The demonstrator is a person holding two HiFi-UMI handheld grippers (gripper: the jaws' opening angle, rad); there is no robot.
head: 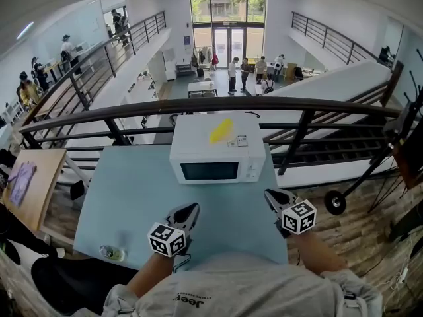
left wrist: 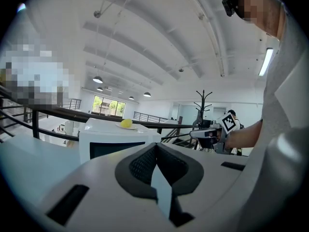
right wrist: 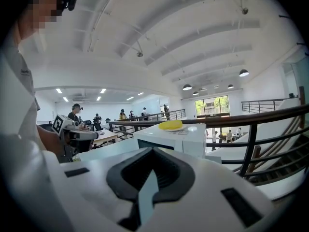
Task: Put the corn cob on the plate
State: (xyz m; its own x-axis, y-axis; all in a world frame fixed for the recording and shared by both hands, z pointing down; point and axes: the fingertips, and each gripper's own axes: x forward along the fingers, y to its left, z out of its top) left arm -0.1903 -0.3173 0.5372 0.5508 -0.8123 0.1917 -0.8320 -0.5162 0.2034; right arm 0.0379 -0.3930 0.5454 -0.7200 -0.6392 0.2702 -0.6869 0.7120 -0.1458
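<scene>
The table [head: 132,197] has a pale blue top. A white microwave [head: 211,152] stands on it at the middle of the far edge, with its dark door window turned toward the near edge. On the flat top of the microwave there is a plate [right wrist: 175,129], and a yellow corn cob [head: 221,130] lies on that plate. Near the near left corner of the table lies a clear bottle [head: 112,252].

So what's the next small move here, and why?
Probably none, other than resting the grippers on the table. The corn already seems to lie on the plate atop the microwave. The left gripper and right gripper are shut and empty, well short of it.
</scene>
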